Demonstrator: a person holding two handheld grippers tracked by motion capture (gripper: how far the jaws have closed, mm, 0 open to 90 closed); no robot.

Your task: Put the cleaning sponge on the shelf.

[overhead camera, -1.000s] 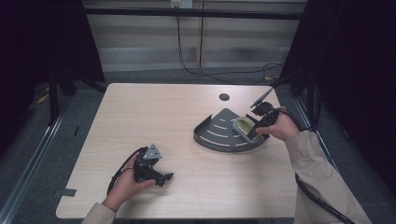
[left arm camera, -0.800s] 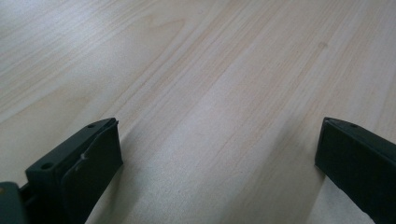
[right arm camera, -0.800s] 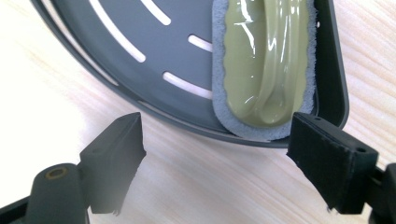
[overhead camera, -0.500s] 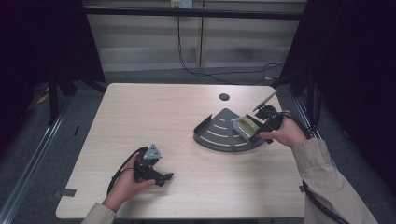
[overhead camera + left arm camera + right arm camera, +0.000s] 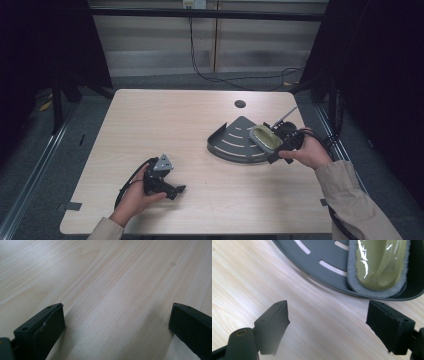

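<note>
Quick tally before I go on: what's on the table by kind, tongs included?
Grey slotted tray: 1
Olive-green sponge lying in the tray: 1
Tongs: 2, left tongs and right tongs, both open and empty
Total: 4

- A pale wood-grain counter [image 5: 165, 125] with rounded corners, a small dark round hole [image 5: 240, 104] near its far edge.
- A dark grey, fan-shaped slotted tray [image 5: 232, 142] lies flat toward the right edge; an olive-green sponge [image 5: 265, 137] with a grey fringe rests at the tray's right end.
</note>
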